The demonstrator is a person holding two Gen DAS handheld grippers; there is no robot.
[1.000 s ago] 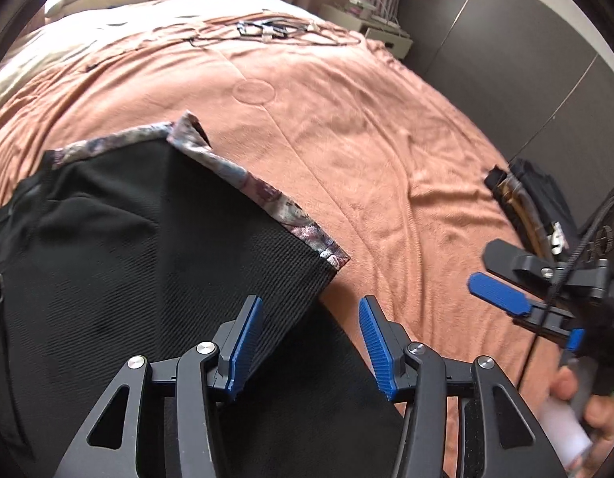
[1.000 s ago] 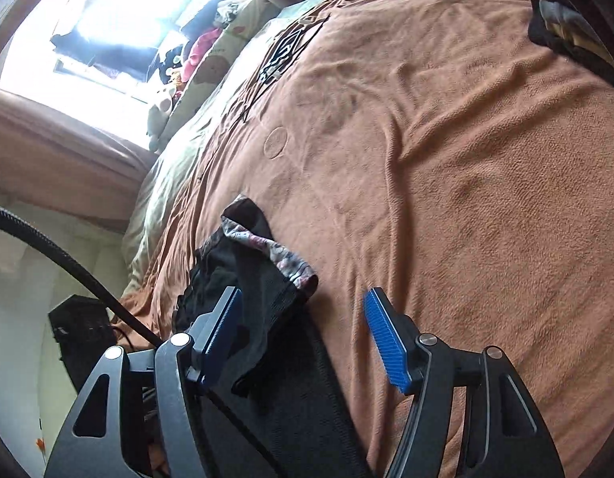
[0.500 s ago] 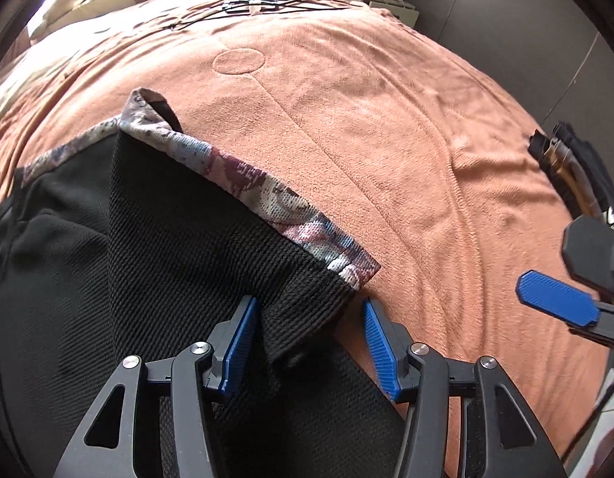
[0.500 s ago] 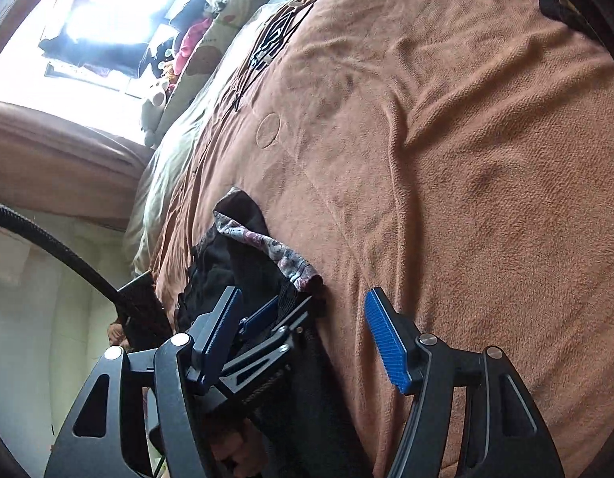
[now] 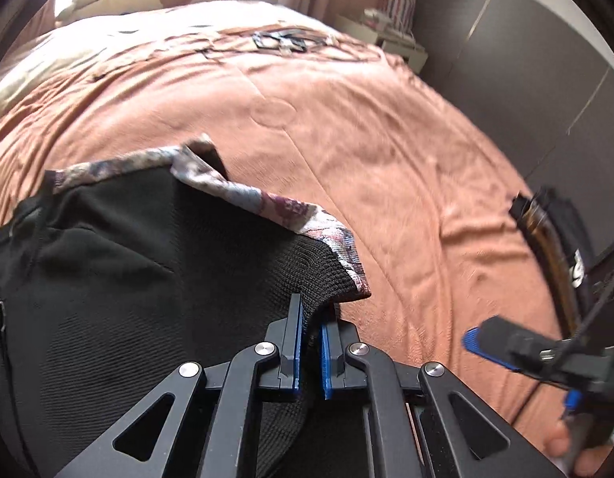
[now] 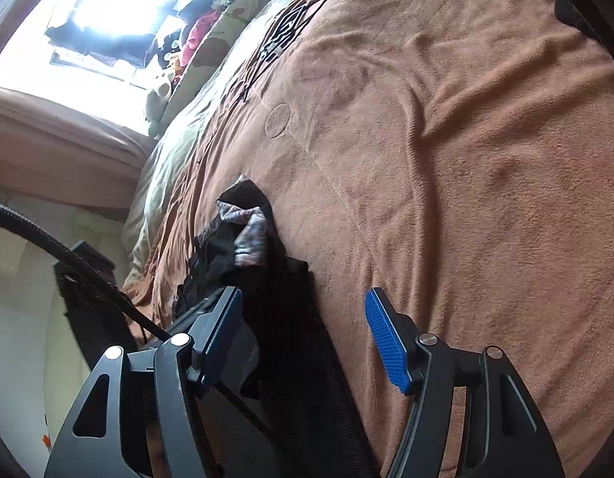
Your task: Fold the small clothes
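Note:
A small black garment (image 5: 139, 286) with a floral-patterned band (image 5: 267, 203) lies on a salmon-brown blanket (image 5: 386, 151). My left gripper (image 5: 310, 342) is shut on the black garment's corner, just below the end of the patterned band, and the cloth is bunched up between the blue pads. In the right wrist view the same garment (image 6: 267, 290) shows as a dark raised heap with the band (image 6: 249, 239) on top. My right gripper (image 6: 307, 338) stands open above the garment's edge and the blanket, with nothing between its fingers. It also appears at the right in the left wrist view (image 5: 490, 346).
The blanket (image 6: 446, 159) covers a bed. A dark folded pile (image 5: 554, 231) lies at the bed's right edge. Black hangers (image 5: 279, 40) rest at the far end near pillows and soft toys (image 6: 159, 87). A white nightstand (image 5: 394, 36) stands beyond. A hand (image 5: 577, 454) holds the right gripper.
My left gripper moved onto the garment's corner and closed on it, lifting the cloth slightly. The right gripper stayed open and shifted a little.

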